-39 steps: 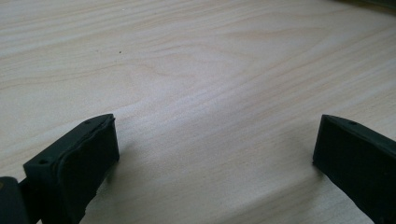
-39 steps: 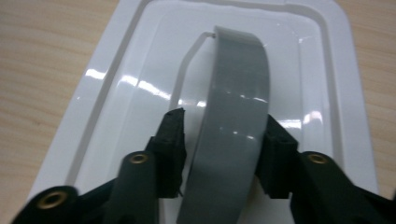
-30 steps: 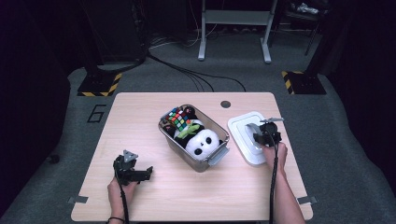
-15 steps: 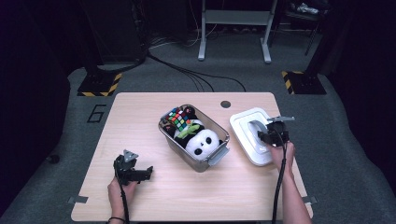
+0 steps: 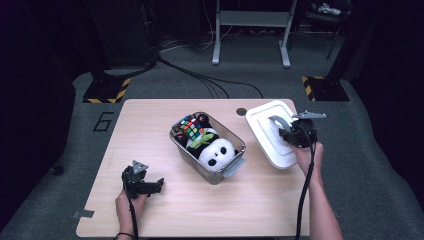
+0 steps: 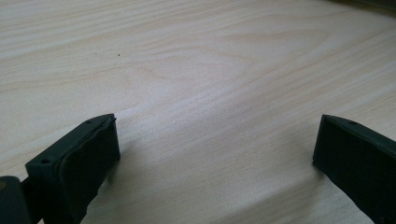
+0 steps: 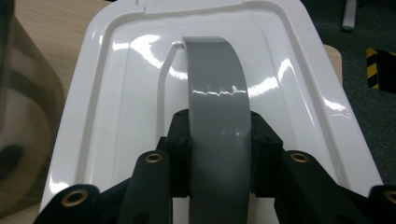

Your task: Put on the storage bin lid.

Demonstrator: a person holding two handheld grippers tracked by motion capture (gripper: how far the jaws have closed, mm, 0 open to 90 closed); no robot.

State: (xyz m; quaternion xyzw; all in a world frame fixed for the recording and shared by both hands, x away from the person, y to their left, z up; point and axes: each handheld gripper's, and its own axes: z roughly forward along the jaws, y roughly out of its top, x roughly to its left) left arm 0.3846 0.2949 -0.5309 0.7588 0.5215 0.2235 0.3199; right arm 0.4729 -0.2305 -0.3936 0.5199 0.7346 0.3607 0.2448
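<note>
- Right gripper point(image 5: 291, 134) fingers pinch the grey arched handle point(image 7: 215, 88) of the white plastic lid point(image 5: 264, 125), right of the clear toy-filled bin point(image 5: 226, 167).
- Left gripper point(image 6: 215, 154) fingers spread, idle on the counter.
- Glossy handle could slip, tilting the lid.

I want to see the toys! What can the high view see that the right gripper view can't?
High view alone: the panda and puzzle cube in the clear tub, and the open left gripper resting on the table. Right gripper view alone: the black pads squeezing the grey handle. Both: the white lid, held by the right gripper.
</note>
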